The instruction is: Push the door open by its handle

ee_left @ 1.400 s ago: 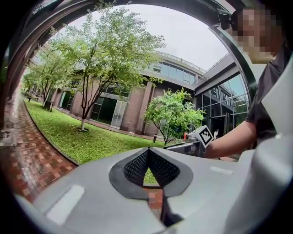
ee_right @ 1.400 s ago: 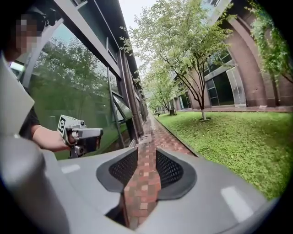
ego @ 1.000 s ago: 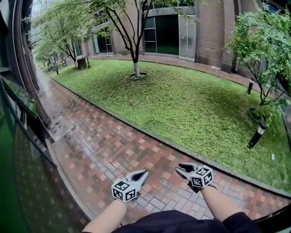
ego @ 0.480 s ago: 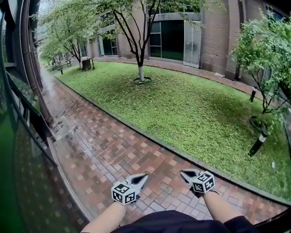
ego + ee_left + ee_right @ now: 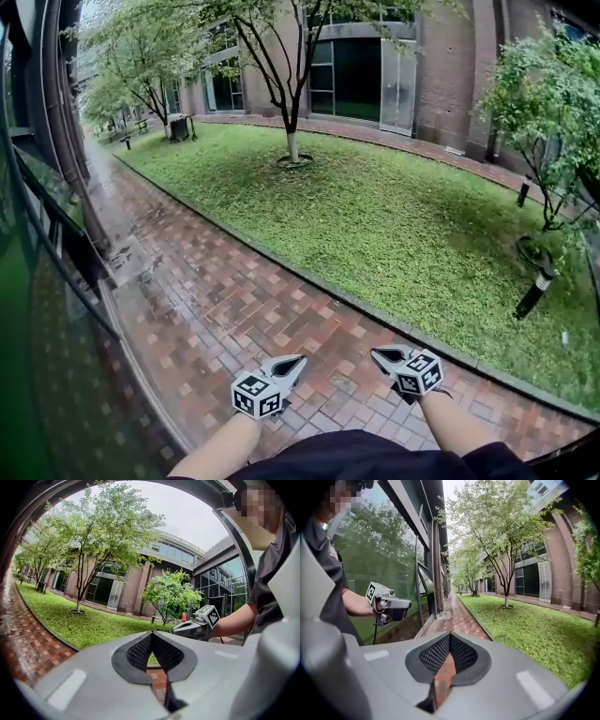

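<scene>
I am outdoors on a wet red-brick path (image 5: 234, 291), and I cannot make out a door handle in any view. A green-tinted glass wall with dark frames (image 5: 42, 281) runs along my left; it also fills the left of the right gripper view as a glass facade (image 5: 393, 559). My left gripper (image 5: 298, 359) and right gripper (image 5: 377, 354) hang side by side low in front of me, above the bricks. Both are shut with nothing between their tips. The left gripper (image 5: 151, 633) sees the right gripper (image 5: 192, 627) beside it. The right gripper (image 5: 450, 634) sees the left gripper (image 5: 389, 605).
A lawn (image 5: 375, 216) with a tree (image 5: 292, 141) lies right of the path behind a stone kerb. Short dark bollard lights (image 5: 532, 292) stand in the grass. A brick building with glass doors (image 5: 398, 84) closes the far side.
The right gripper's jaws have come together. Both grippers sit slightly lower in the head view, which has shifted a little.
</scene>
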The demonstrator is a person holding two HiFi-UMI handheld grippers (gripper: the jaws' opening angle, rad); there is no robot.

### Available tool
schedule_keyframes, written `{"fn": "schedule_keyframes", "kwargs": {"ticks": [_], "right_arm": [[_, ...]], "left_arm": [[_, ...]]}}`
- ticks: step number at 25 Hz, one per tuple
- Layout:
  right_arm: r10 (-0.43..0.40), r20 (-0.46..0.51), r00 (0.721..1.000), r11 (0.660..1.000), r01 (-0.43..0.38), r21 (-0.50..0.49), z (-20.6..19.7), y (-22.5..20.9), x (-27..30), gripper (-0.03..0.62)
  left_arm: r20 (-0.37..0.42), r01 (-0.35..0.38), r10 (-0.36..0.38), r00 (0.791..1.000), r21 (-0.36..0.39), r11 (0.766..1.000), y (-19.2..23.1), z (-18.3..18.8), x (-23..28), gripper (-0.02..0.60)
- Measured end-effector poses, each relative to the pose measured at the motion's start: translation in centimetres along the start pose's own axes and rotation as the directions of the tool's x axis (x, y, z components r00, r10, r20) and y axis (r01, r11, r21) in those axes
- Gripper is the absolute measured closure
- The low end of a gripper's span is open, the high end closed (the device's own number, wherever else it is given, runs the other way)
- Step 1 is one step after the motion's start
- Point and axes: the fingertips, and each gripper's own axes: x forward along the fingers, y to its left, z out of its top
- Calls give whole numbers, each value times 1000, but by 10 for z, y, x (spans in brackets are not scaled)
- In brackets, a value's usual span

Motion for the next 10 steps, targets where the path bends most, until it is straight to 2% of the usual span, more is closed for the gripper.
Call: {"fn": "schedule_keyframes", "kwargs": {"ticks": [10], "right_arm": [[4,-2,1000,1000,-4,1,-2,8,2,594]], "left_arm": [[5,-1,1,1000,3,1000,-1,-2,-8,581]]}}
